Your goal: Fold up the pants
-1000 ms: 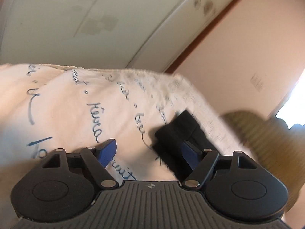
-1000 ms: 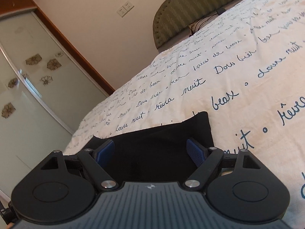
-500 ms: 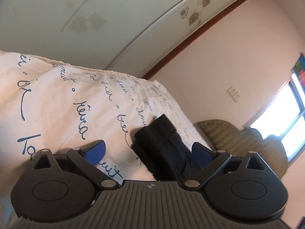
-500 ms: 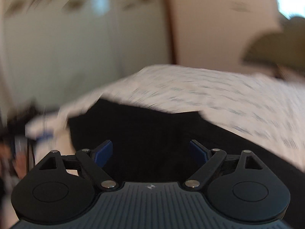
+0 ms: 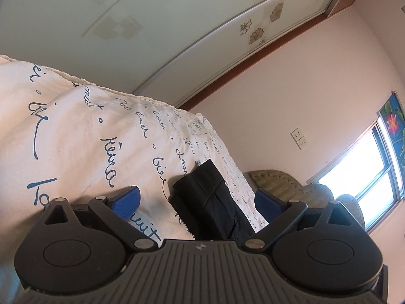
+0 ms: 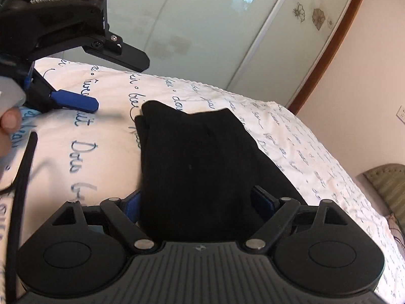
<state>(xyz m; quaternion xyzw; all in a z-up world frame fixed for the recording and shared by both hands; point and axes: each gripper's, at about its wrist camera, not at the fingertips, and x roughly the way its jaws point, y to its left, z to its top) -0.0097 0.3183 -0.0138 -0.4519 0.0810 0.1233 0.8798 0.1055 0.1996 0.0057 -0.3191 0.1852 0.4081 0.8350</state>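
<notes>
Pants (image 6: 200,167): black, folded into a thick stack, lying on bedspread (image 6: 106,152), white with blue script. Seen from right wrist view, filling centre frame, folded edge at about 11 o'clock, bulk running toward 6 o'clock into right gripper (image 6: 200,202). Blue pads at either side of the stack, left pad half hidden by the cloth; jaws just been closing, stack between them, about half spread; cannot tell if the pads press the fabric yet. Left gripper (image 6: 76,86) visible at 10 o'clock in this view, over bare bedspread beside the pants, one blue finger (image 6: 76,102) stretched out flat, apart from the cloth; part of a hand (image 6: 8,124) at 9 o'clock behind it. From left wrist view, left gripper (image 5: 197,200) spread wide after just opening, nothing pinched; pants (image 5: 210,197) lying between and ahead of the pads, nearer the right pad, touching neither as far as can be told. Wardrobe (image 5: 177,25) with frosted sliding doors at 12 o'clock beyond the bed edge; window (image 5: 374,179) at 3 o'clock; headboard (image 6: 387,185) at 4 o'clock in right view. No containers in view.
</notes>
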